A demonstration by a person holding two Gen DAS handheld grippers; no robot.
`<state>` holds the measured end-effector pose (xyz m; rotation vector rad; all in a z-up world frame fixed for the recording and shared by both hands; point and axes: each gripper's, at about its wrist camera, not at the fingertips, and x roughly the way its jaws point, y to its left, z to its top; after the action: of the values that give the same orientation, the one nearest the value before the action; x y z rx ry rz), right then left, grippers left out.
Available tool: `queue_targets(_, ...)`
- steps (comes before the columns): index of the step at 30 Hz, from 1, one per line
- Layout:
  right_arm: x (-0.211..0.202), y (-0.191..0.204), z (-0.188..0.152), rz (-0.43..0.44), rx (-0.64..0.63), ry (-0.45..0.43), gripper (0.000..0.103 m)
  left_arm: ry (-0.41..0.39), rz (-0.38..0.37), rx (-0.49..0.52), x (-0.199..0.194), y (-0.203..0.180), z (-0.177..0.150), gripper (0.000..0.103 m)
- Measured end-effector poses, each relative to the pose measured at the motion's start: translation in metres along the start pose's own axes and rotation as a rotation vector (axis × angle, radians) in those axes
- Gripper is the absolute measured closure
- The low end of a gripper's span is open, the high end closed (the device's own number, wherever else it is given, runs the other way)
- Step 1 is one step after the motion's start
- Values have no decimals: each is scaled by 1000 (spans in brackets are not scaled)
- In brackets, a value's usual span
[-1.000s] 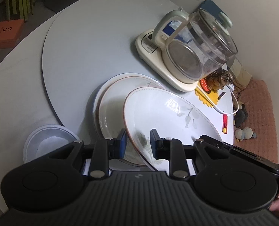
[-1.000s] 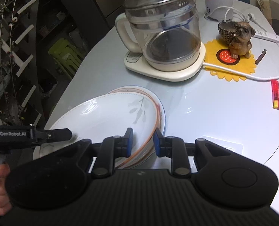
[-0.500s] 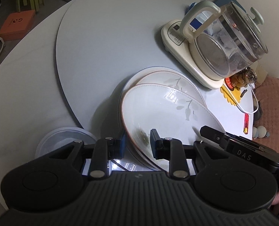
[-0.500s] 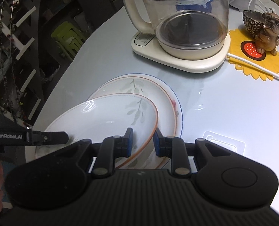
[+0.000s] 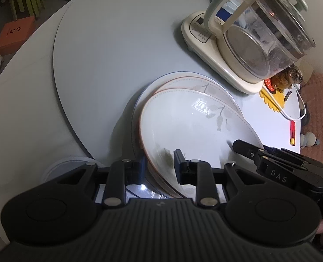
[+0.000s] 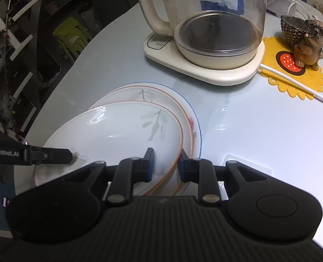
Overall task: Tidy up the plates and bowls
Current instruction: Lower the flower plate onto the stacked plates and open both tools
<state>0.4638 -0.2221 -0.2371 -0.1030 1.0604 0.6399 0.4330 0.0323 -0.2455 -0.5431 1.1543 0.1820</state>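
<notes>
A white plate with an orange rim and grey leaf print is held at two sides over a stack of similar plates. My left gripper is shut on the top plate's near rim. My right gripper is shut on its opposite rim. The top plate lies low, nearly resting on the stack, slightly off-centre. A blue-rimmed plate is at the bottom of the stack. A small white bowl sits left of the stack, partly hidden by my left gripper.
A glass kettle on a cream base stands just behind the plates. A yellow mat with a dog figurine, a white cable and a red pen lie to the right. The grey turntable extends to the left.
Both grippers have lowered the top plate onto the stack. It has flattened and moved closer to the plates beneath. Both grippers keep hold.
</notes>
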Motion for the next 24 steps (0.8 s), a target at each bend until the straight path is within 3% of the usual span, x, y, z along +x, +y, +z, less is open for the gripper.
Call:
queue_targets(14,4,7,4,-66,-64,-48,77,16,63,33,12,-10,11,73)
queue_targets(19,8,8,6,-76,-42,-56,76,21,82,39,15,-11,15,72)
queue_targets(24,10,1,6,-47,32,-11,76,42,70,22,14,-7,13,72)
